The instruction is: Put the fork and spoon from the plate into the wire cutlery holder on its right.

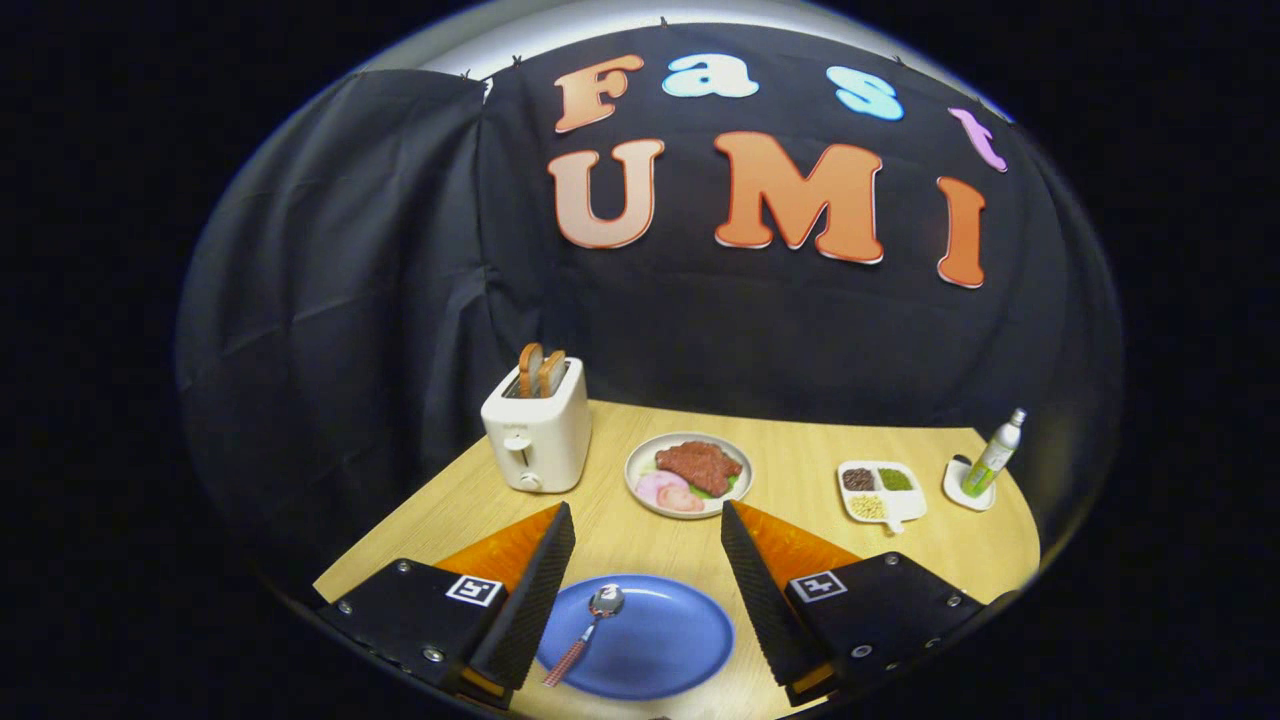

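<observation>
Gripper view over a light wooden bench [800, 440]. One pair of tongs [648, 528] stands with its two black, ribbed fingers [535, 590] wide apart and gripping nothing; each finger mount carries one square black-and-white marker tag.

Between the fingers lies one blue plate [670, 640]. On the plate rests one spoon [590, 625], its metal bowl toward 12 o'clock and its red-and-white patterned handle running out toward 7 o'clock, where its end passes close beside the left finger. The spoon touches neither finger.

Beyond the fingertips, at 12 o'clock from the blue plate, sits one white round plate [640, 490] holding one brown slab of meat, pink slices and a strip of green leaf. At 11 o'clock stands one white toaster [535, 435] with two slices of toast [540, 370] upright in its slots; a small mark on its front is too small to read. At 2 o'clock lies one white divided tray [905, 510] with three compartments, filled with dark brown, green and pale yellow bits in turn. Just beyond the tray, further toward 2 o'clock, one green-and-white bottle [995, 455] with a silver cap stands tilted on one small white dish [955, 490]; its label cannot be read.
</observation>
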Demonstrator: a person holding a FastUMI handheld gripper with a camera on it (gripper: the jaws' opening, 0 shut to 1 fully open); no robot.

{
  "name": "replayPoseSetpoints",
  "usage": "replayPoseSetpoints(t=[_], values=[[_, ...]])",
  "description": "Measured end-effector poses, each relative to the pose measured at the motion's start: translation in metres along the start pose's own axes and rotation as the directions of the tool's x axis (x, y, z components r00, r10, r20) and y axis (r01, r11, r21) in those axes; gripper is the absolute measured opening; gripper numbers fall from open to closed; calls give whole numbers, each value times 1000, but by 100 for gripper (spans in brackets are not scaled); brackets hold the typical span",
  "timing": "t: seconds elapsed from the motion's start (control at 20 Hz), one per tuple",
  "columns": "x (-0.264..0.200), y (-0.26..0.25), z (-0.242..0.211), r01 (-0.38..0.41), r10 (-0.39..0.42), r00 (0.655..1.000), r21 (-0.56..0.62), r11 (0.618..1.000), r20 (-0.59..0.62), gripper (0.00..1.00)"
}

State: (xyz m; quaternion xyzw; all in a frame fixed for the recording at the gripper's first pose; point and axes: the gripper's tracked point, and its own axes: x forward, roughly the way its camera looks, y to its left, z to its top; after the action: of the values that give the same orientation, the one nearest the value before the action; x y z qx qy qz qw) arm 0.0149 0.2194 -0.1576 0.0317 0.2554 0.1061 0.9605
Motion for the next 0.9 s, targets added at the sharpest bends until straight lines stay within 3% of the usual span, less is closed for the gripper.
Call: replayPoseSetpoints(t=[0.15,0.25,0.35,0.5,0.7,0.9], values=[[13,14,-36,-31,37,989,43,999,-143,89],[19,21,-67,-42,59,962,68,997,-266,89],[23,29,-102,-56,87,912,90,994,-401,89],[17,39,-149,-60,105,802,96,994,-587,88],[23,54,-185,-62,121,704,109,992,-700,82],[26,56,-204,-49,113,631,106,993,-768,73]])
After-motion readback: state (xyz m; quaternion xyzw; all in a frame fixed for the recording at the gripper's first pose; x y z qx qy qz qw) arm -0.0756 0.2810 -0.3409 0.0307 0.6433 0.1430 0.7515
